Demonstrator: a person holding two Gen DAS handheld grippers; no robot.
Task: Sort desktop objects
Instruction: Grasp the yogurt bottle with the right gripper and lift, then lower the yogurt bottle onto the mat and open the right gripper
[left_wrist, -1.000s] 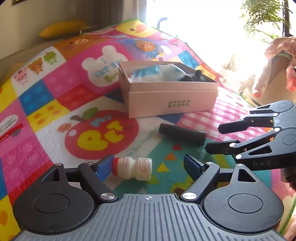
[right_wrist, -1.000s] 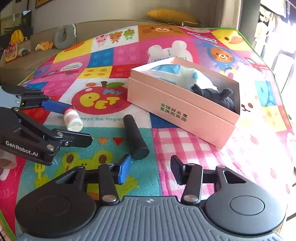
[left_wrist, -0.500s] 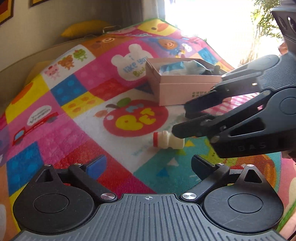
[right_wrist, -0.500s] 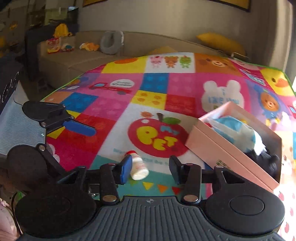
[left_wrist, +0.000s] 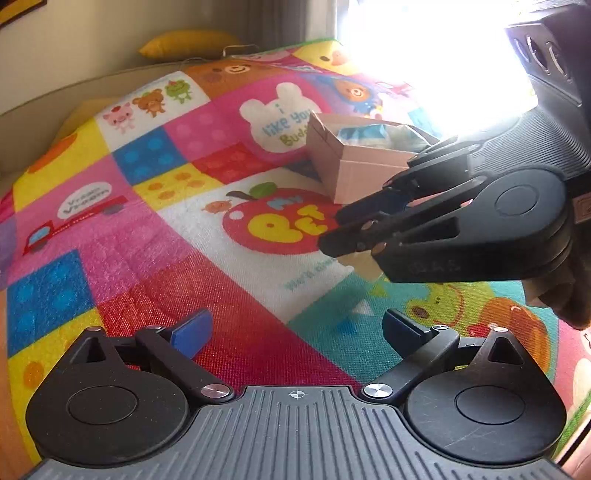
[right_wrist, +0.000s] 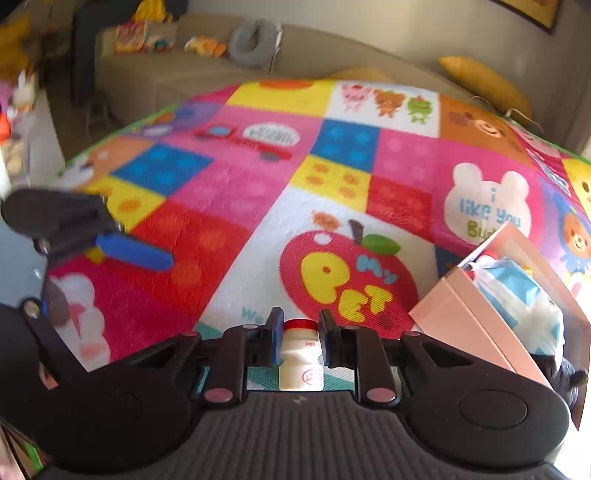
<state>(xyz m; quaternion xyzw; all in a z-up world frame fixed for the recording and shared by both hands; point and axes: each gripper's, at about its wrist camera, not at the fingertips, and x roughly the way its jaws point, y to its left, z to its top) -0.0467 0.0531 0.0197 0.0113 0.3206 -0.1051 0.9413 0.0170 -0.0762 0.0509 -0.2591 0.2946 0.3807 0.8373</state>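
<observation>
From my right wrist view, the small bottle (right_wrist: 301, 356) sits between the fingers of my right gripper (right_wrist: 298, 341) over the mat (right_wrist: 236, 206), just on my side of the printed apple at the mat's middle. The open box (right_wrist: 476, 332) rests on the mat to the right of that apple, with a bundled cloth (right_wrist: 517, 295) inside it. My left gripper (left_wrist: 295, 332) hangs over the mat's near part, left of the right gripper, and a cushion (right_wrist: 484, 83) lies beyond the mat's far right corner.

Patchwork cartoon mat (right_wrist: 229, 206) bearing pink box (right_wrist: 476, 332)
</observation>
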